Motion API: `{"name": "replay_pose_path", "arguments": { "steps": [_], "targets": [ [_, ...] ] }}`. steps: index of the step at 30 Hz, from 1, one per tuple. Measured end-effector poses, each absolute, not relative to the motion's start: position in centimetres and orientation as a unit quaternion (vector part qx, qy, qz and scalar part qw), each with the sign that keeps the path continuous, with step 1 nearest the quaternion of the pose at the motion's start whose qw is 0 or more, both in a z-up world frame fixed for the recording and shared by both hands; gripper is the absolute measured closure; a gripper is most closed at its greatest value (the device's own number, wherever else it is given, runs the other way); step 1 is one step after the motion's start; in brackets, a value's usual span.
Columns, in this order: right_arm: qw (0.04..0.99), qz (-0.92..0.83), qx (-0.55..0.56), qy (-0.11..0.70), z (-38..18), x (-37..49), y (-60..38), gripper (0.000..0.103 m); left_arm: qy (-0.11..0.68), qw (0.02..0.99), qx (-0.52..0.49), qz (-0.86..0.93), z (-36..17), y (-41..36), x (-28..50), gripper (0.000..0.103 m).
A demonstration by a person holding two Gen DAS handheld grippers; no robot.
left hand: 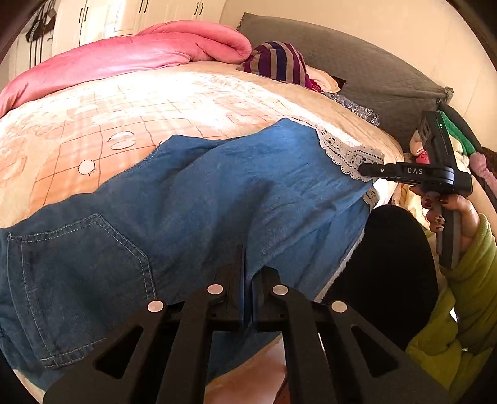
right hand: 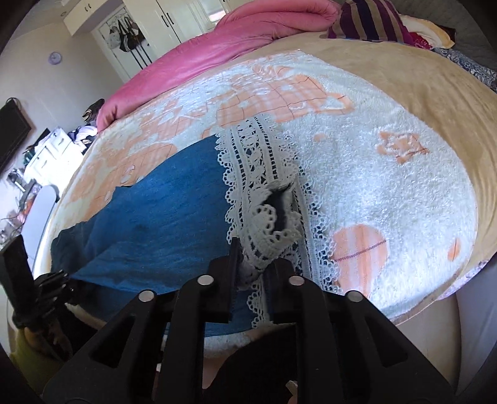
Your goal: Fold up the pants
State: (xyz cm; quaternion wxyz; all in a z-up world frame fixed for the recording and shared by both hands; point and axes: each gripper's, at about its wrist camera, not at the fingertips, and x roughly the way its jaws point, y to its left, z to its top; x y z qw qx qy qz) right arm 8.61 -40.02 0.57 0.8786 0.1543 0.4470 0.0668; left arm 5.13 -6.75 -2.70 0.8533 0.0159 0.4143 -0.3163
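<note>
Black linkage arms of the left gripper (left hand: 248, 273) fill the near foreground of the left wrist view; its jaws are closed, pinching the near edge of the blue denim pants (left hand: 217, 192). In the right wrist view, the right gripper (right hand: 253, 264) has bunched white lace trim (right hand: 267, 223) of the pants' hem between its fingers, jaws narrowly parted and clamped on it.

Pants lie spread flat across the near side of the bed, a stitched back pocket (left hand: 77, 270) toward the left gripper, lace hem at the opposite end.

Surface: a plush blanket (right hand: 372, 174), white with peach grid and star motifs and a tan border. A pink quilt (left hand: 149, 52) is heaped along the far edge; a purple-striped cloth (left hand: 279, 62) sits beside it, against a grey quilted headboard (left hand: 357, 68).

Room: white wardrobe doors (right hand: 174, 15) with dark handles, bags hanging on one; a round wall clock (right hand: 55, 57); a dark screen (right hand: 12, 130) on the wall; cluttered white drawers (right hand: 49, 152) below.

A hand (left hand: 450, 211) in a lime-green sleeve (left hand: 472, 279) holds the right gripper's handle.

Writing: "DAS" (left hand: 414, 170) in white letters on the right gripper's body. A green indicator light (left hand: 440, 125) shows above it.
</note>
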Motion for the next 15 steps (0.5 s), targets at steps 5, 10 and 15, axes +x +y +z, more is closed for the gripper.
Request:
{"name": "replay_pose_path", "arguments": {
  "steps": [5,10,15],
  "targets": [
    [0.883,0.042,0.175,0.435,0.5,8.1,-41.8,0.061,0.414,0.855,0.022,-0.311,-2.7,-6.8,4.9,0.101],
    [0.886,0.044,0.151,0.437,0.7,7.4,-42.3,0.098,0.412,0.857,0.026,-0.308,-2.5,-6.7,4.6,0.101],
    [0.895,0.037,0.105,0.433,1.6,6.2,-42.1,0.098,0.416,0.853,0.039,-0.313,-2.8,-6.7,4.3,0.101]
  ]
}}
